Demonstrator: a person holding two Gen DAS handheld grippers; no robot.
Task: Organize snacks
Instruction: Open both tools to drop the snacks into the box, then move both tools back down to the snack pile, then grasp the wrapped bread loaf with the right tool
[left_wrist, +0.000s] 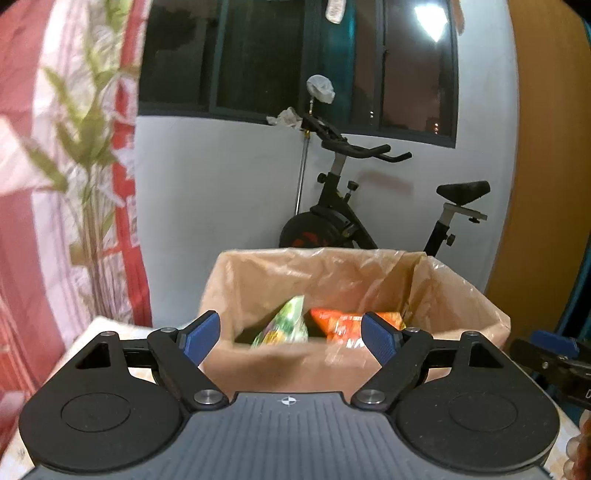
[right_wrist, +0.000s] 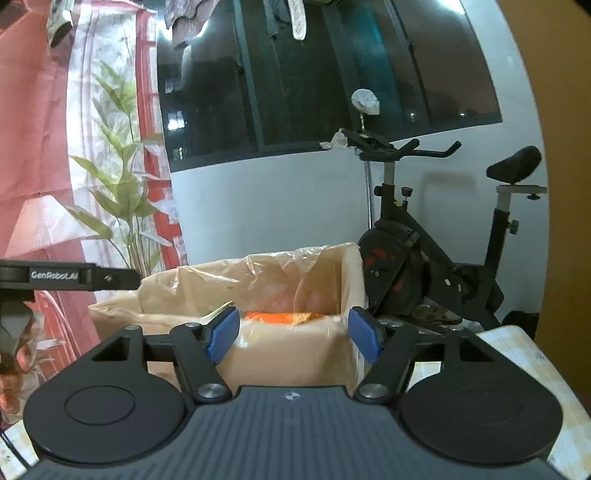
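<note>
A cardboard box (left_wrist: 288, 369) lined with a clear plastic bag stands just ahead of both grippers. Inside it lie a green snack packet (left_wrist: 286, 323) and an orange snack packet (left_wrist: 340, 321). My left gripper (left_wrist: 291, 336) is open in front of the box's near wall, with nothing between its blue pads. In the right wrist view the same box (right_wrist: 291, 354) shows the orange packet (right_wrist: 284, 316) over its rim. My right gripper (right_wrist: 293, 334) is open too, empty, level with the box's near wall. Part of the left gripper's body (right_wrist: 66, 278) and the hand on it reach in from the left.
An exercise bike (left_wrist: 354, 206) stands behind the box against a white wall under a dark window. A red and white curtain with a leafy plant (right_wrist: 122, 199) is at the left. The table (right_wrist: 532, 369) has a pale patterned cover. An orange-brown panel (left_wrist: 546, 184) rises at the right.
</note>
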